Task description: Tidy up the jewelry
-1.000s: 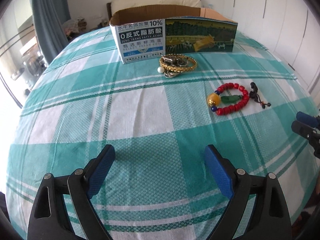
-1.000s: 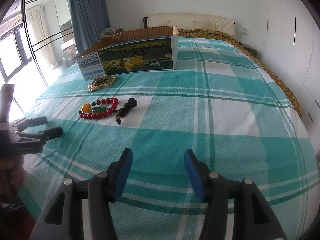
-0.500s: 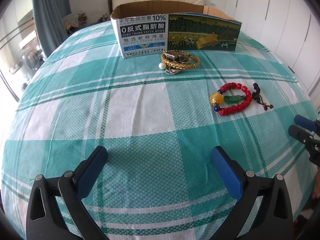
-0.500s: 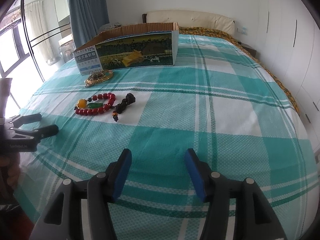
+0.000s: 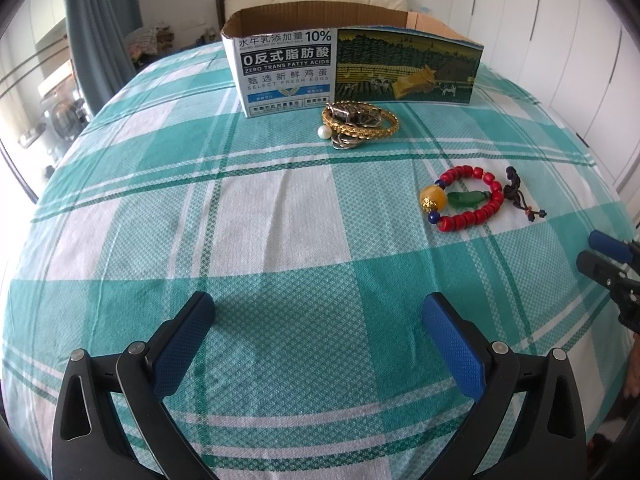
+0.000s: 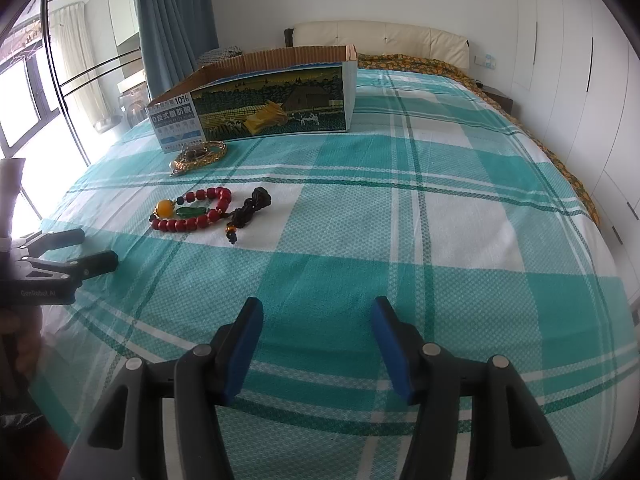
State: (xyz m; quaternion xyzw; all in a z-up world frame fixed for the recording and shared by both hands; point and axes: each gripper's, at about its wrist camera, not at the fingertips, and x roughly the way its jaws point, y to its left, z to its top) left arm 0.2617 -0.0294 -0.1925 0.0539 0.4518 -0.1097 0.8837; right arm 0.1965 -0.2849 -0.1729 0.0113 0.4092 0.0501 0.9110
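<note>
A red bead bracelet (image 5: pixel 468 203) with a yellow bead, a green pendant and a dark tassel lies on the checked bedspread; it also shows in the right wrist view (image 6: pixel 192 210). A gold bangle with silver pieces and a pearl (image 5: pixel 358 123) lies against an open cardboard box (image 5: pixel 352 68), which also shows in the right wrist view (image 6: pixel 256 108), as does the bangle (image 6: pixel 199 156). My left gripper (image 5: pixel 318 332) is open and empty, low over the bed, well short of the jewelry. My right gripper (image 6: pixel 316 330) is open and empty, to the right of the bracelet.
The teal and white bedspread (image 5: pixel 280 216) covers a large bed. White wardrobes (image 6: pixel 580 60) stand on the right, a window and blue curtain (image 6: pixel 172 20) on the left. The headboard (image 6: pixel 380 36) is behind the box.
The left gripper has opened wider and moved forward a little towards the jewelry. The right gripper has shifted slightly forward. The jewelry has not moved.
</note>
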